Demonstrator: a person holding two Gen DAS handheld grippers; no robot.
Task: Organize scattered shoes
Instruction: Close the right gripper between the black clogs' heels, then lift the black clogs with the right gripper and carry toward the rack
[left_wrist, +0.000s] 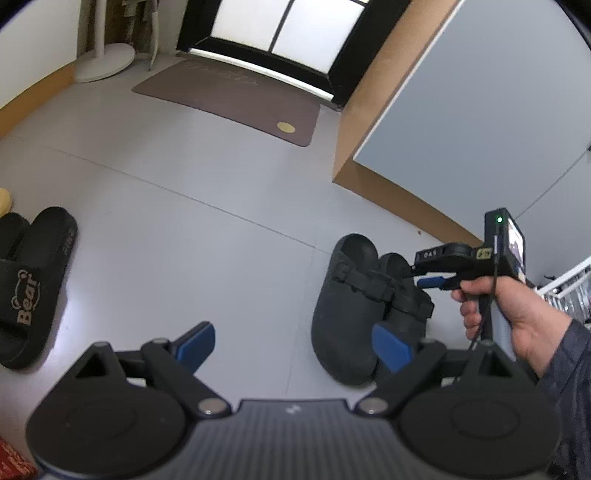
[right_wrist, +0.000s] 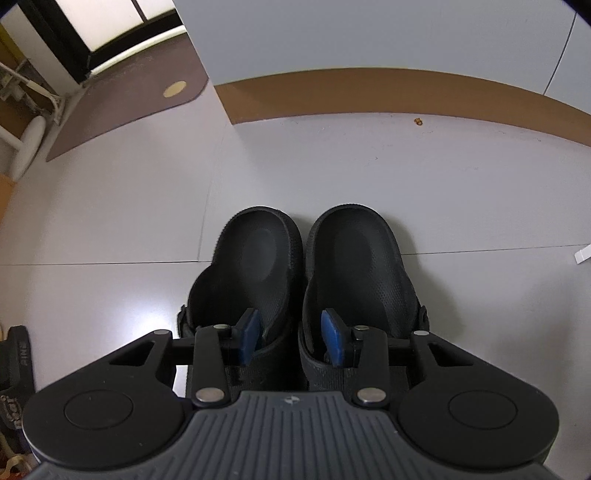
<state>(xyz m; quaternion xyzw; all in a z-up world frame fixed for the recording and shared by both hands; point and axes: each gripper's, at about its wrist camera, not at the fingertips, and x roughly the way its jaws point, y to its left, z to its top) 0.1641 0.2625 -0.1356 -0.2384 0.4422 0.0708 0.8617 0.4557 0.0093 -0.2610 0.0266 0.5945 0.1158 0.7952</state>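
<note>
A pair of black clogs (right_wrist: 303, 266) stands side by side, touching, on the pale floor (right_wrist: 110, 206) near a wall with a brown skirting board (right_wrist: 369, 88). Their heels point toward the wall.

The right hand-held gripper (right_wrist: 291, 336) points steeply down over them. One blue pad sits inside each clog, so the two touching inner walls lie between the pads. The jaws are partly closed and appear to pinch both walls together, though actual contact is hard to confirm.

The left hand-held gripper (left_wrist: 295, 345) is wide open and holds nothing, over bare floor just left of the clogs.

The clogs look like moulded foam or rubber: probably light, springy and a little grippy, not fragile. The thick inner rims near the strap (left_wrist: 364, 284) seem a sound place to hold, carrying both at once.

At the left lies a black slide sandal (left_wrist: 29, 291) printed "Bear". The brown doormat (left_wrist: 229, 92) carries faint lettering too blurred to read.
</note>
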